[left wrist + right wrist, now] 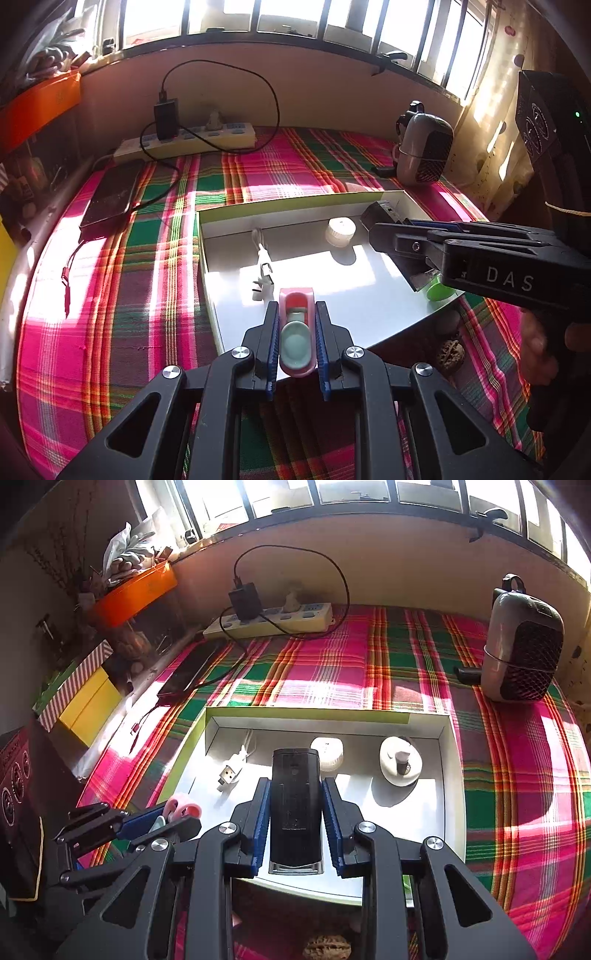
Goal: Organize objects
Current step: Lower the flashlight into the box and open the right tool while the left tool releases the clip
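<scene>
Left tongs (296, 347) pinching a small pink case (296, 332) with a teal insert, blue pads tight on both its sides. It hangs over the near-left edge of the white tray (369, 314). From the right wrist view the same pink case (181, 809) shows at the left, just at the tray's near-left corner.

Right tongs (295, 819) clamped on a black rectangular device (294, 805), held lengthwise between the pads, above the near-middle of the tray (448, 775). In the left wrist view the right tongs (391, 236) come in from the right over the tray, device (380, 216) sticking out past the tips.

In the tray: white USB connector with cable (231, 771) at left, round white cap (328, 753) near the back wall, white disc-shaped item with a small upright part (400, 762) to its right. A green object (439, 291) sits at the tray's right edge, mostly hidden under the right tongs.

Tray sits on the counter with a pink-green plaid cloth (369, 664). At the back, a power strip (273, 622) with a black charger plugged in. Grey heater (522, 642) far right. Dark phone (110, 192) lies left of the tray. A walnut (327, 948) lies on the cloth just in front of the tray.
</scene>
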Available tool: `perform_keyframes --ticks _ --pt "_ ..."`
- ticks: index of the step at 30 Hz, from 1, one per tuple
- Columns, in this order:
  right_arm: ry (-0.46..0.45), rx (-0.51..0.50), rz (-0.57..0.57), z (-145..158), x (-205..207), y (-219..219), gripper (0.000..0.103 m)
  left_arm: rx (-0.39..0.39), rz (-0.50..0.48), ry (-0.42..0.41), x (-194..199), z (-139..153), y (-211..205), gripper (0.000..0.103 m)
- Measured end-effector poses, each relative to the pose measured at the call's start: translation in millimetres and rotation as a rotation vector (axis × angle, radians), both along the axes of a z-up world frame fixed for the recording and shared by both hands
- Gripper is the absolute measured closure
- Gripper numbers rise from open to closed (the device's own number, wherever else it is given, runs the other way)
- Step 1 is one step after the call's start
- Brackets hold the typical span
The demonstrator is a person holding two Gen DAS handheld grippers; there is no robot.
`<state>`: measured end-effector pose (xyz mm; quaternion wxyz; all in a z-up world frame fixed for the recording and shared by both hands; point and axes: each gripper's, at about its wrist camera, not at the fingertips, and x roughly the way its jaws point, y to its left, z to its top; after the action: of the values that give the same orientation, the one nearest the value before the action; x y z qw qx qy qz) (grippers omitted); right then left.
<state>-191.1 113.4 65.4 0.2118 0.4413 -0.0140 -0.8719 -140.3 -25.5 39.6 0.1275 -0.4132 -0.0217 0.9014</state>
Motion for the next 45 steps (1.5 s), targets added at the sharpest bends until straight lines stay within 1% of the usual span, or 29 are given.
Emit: perform_keyframes --ticks 4,11,19,27,35,45 --pt "-0.028 -0.011 0.019 -7 -15 -9 0.074 0.0 0.01 -0.011 -7 -3 0 0.087" --pt "-0.059 0.014 0.026 -21 -36 -22 0.074 -0.017 0.025 -0.027 -18 -12 1 0.087" --pt "-0.092 0.005 0.021 -32 -49 -29 0.074 -0.019 0.037 -0.044 -26 -18 -1 0.087" --pt "-0.096 0.005 0.031 -38 -50 -39 0.074 -0.018 0.031 -0.056 -29 -19 2 0.087" --pt "-0.07 0.032 0.028 -41 -50 -45 0.074 -0.038 0.048 -0.045 -31 -21 3 0.087" --pt "-0.061 0.033 0.035 -45 -50 -48 0.074 -0.056 0.057 -0.04 -31 -19 5 0.087"
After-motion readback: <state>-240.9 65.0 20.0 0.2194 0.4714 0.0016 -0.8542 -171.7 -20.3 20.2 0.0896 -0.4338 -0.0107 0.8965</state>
